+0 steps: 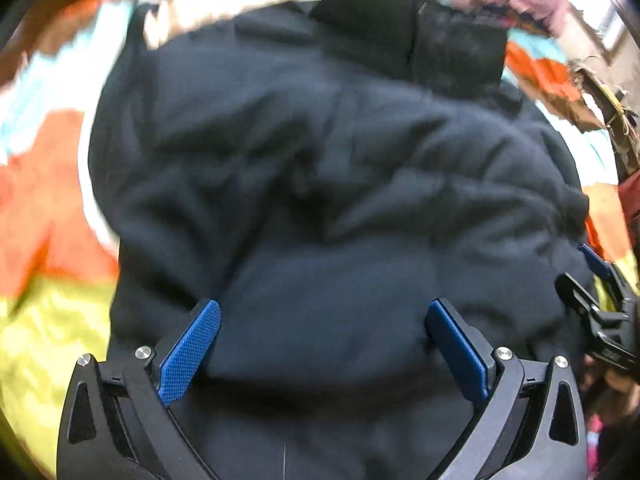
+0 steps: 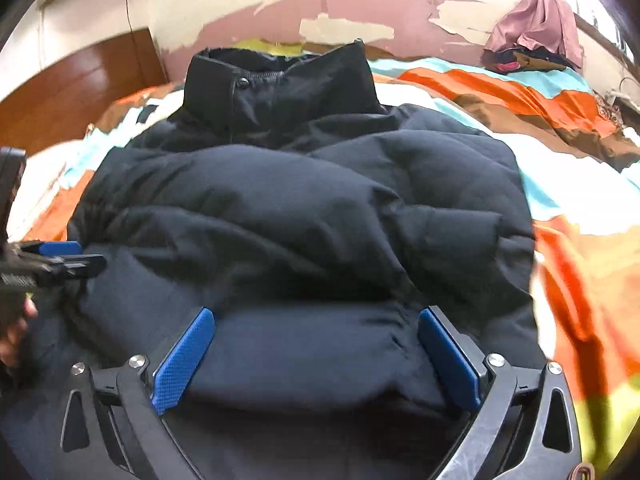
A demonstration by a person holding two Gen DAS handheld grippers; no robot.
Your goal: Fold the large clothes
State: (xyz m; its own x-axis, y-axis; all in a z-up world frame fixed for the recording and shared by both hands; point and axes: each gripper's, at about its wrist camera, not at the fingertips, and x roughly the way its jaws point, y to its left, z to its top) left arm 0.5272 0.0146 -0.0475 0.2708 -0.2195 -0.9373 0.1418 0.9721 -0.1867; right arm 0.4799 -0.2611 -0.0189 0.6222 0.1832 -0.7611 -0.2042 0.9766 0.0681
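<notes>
A dark navy puffer jacket lies on a bed, collar at the far end, sleeves folded in across the body. It fills the left wrist view too. My left gripper is open, its blue pads spread over the jacket's near hem. My right gripper is open too, blue pads either side of a puffy hem section. The right gripper shows at the right edge of the left wrist view; the left gripper shows at the left edge of the right wrist view.
The bed has a striped cover in orange, turquoise, white, brown and yellow. A pile of pink and dark clothes sits at the far right by a peeling pink wall. Wooden floor lies to the left.
</notes>
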